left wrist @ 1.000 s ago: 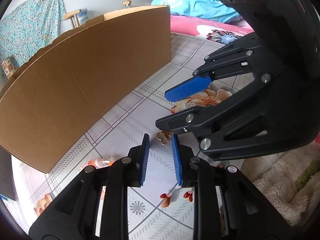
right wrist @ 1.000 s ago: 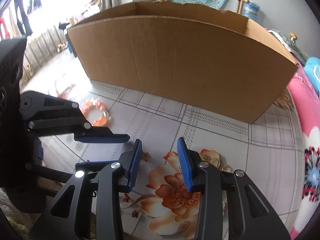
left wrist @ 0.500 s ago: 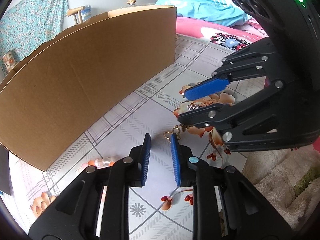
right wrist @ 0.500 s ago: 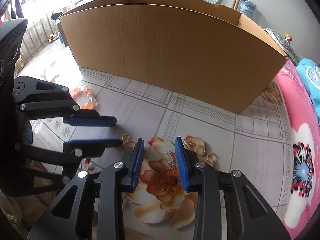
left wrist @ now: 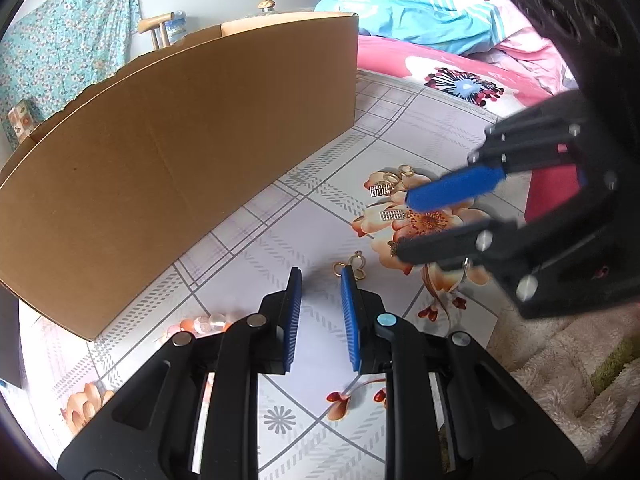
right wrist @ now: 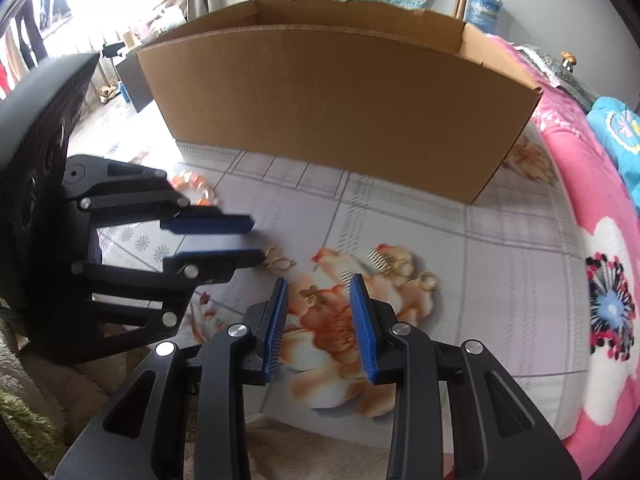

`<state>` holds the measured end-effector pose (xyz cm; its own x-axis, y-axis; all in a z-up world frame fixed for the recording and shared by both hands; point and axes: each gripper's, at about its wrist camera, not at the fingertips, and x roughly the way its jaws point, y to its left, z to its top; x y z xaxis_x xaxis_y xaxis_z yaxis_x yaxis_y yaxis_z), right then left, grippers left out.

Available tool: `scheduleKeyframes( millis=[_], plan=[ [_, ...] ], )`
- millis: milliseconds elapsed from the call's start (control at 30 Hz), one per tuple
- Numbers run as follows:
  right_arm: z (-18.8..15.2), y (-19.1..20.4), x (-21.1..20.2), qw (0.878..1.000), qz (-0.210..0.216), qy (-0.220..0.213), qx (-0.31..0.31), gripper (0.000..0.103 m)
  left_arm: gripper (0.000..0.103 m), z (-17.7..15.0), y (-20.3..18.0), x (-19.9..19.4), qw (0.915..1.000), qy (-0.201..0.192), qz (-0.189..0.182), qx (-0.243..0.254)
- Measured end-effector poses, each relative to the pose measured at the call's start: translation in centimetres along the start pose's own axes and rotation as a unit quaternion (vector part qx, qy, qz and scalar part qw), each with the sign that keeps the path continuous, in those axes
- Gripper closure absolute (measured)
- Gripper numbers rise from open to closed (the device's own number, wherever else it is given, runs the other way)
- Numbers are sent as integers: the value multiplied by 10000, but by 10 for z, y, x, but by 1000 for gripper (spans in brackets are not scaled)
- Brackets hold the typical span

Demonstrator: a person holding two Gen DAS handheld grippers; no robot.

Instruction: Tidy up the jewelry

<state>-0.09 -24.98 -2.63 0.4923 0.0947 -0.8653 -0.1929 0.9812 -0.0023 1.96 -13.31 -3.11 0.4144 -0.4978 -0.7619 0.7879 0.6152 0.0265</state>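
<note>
Risk entry: gold earrings (left wrist: 354, 268) loose on floral sheet (left wrist: 280, 240) before cardboard box (left wrist: 180, 152), just beyond parted, empty left gripper (left wrist: 320, 312); right gripper (right wrist: 320, 320) likewise agape, liable to scatter or pinch cloth.

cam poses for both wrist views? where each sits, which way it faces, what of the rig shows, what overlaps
Left wrist: sits on the left tool, facing forward and down at the floral sheet; own blue fingers at bottom, right tool entering from the right.
Right wrist: sits on the right tool, facing forward and down at the sheet; own fingers at bottom, left tool entering from the left.
Shared: cardboard box, gold earrings, bead bracelet, each other's tool.
</note>
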Motion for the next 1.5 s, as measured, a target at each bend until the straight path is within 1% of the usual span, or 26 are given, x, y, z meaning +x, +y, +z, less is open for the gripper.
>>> scheduleKeyframes(
  millis=[133, 167, 233, 300, 467, 500, 700, 800, 1000, 1100, 1167, 1367, 1500],
  plan=[
    [1, 2, 10, 9999, 21, 48, 161, 72, 84, 0, -1, 0, 10000, 0, 13, -1],
    [0, 2, 11, 9998, 12, 66, 189, 75, 84, 0, -1, 0, 10000, 1, 15, -4],
    [10, 3, 13, 9998, 4, 53, 212, 77, 84, 0, 0, 0, 10000, 0, 16, -16],
    [10, 4, 13, 9997, -11, 38, 255, 81, 84, 1, 0, 0, 10000, 1, 25, -23],
    [13, 3, 14, 9989, -18, -6, 465, 87, 84, 1, 0, 1, 10000, 2, 35, -38],
    [13, 1, 14, 9988, -29, -15, 495, 90, 84, 1, 0, 1, 10000, 2, 32, -34],
    [13, -7, 14, 9985, -41, -84, 535, 90, 84, 1, 0, 1, 10000, 1, 28, -34],
    [2, -13, 8, 9983, 1, -108, 571, 90, 84, 1, 0, 1, 10000, 5, 31, -27],
    [-1, -18, 0, 9978, 32, -198, 625, 90, 84, 3, 0, 2, 10000, 24, 47, -30],
    [-3, -21, -7, 9974, 7, -290, 660, 90, 84, 4, -4, -6, 9999, -133, 11, 62],
    [-6, -24, -12, 9970, -2, -338, 699, 90, 83, 6, -8, -8, 9998, -155, -38, 133],
    [-15, -26, -18, 9961, 112, -432, 761, 90, 83, 9, -16, 1, 9989, 79, 74, 457],
    [-22, -31, -17, 9947, 260, -501, 863, 90, 83, 14, -12, 6, 9981, 274, -94, 545]
  ],
)
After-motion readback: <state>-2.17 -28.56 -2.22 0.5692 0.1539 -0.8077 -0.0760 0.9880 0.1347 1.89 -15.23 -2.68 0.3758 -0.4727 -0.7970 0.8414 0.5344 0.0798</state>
